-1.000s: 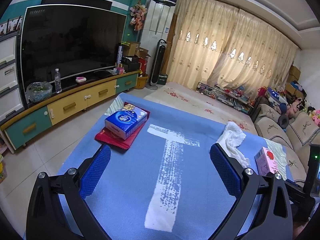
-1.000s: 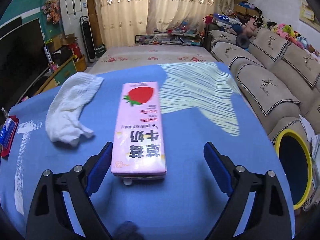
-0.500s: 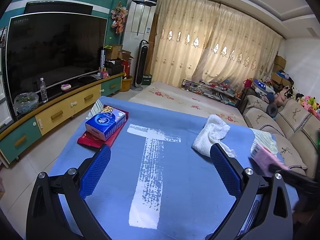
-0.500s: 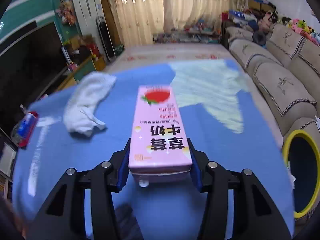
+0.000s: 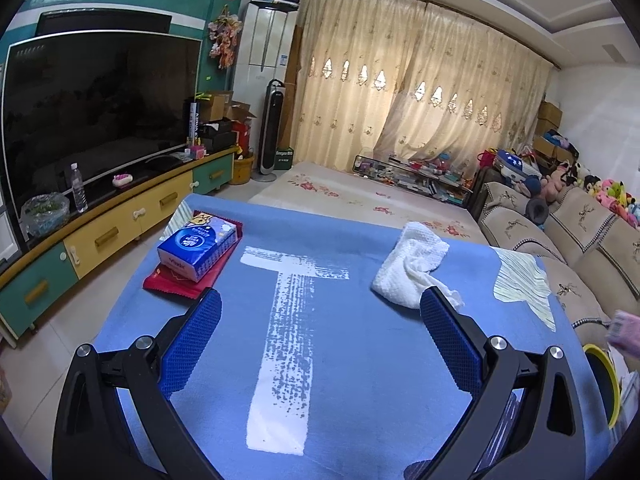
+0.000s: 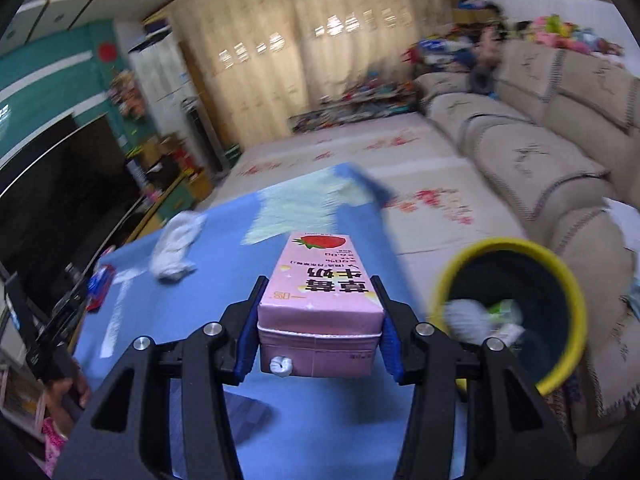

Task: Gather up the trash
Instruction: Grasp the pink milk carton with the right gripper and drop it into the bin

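While my left claw (image 5: 320,340) is hanging open and empty over the blue table (image 5: 360,360), the white cloth (image 5: 410,270) is lying loose just beyond its right finger. My right claw (image 6: 318,330) is gripping the pink milk carton (image 6: 320,300) by its two long sides, clear of the table, left of the yellow-rimmed bin (image 6: 508,246). I am judging the carton light, stiff and smooth-skinned; flat side walls are giving the firmest hold.
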{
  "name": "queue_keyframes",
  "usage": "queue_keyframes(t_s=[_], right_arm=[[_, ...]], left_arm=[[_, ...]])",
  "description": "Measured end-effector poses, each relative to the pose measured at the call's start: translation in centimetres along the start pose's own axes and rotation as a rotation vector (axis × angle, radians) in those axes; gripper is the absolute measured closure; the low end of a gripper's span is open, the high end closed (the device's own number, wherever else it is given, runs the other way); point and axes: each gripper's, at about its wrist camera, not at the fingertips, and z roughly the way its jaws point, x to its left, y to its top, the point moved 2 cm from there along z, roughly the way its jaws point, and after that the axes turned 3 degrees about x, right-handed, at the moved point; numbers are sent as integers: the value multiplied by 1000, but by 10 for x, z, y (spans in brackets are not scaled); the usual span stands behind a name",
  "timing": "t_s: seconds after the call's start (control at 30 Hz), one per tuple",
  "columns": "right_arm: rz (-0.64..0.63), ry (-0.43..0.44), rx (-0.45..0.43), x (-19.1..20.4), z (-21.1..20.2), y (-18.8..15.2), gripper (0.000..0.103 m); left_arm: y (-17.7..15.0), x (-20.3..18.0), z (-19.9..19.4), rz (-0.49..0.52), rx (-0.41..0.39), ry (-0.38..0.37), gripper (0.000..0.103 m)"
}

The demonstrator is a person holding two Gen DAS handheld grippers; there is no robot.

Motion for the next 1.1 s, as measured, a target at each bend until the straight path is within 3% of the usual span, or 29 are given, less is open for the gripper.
queue_keyframes(t_s=[0.2,0.4,0.47,0.5,0.77,1.1], right_arm=[[108,-187,-12,-83,-13,-2,55],[176,-283,45,-133,22,-9,55],[186,-313,55,-143,33,-11,49],[206,-325,56,-148,38,-12,40],[208,-284,19,-134,33,-20,32],[155,-220,8,-112,35,-20,28]], left_arm=[[-1,-6,0,17,8,-22,5],[-3,-11,2,39,16,-27,5],[-3,-12,2,47,16,-27,5],[-3,-13,3,51,16,-27,5],[-5,-22,8,65,56,-58,5],[6,-72,51,156,241,-128,5]])
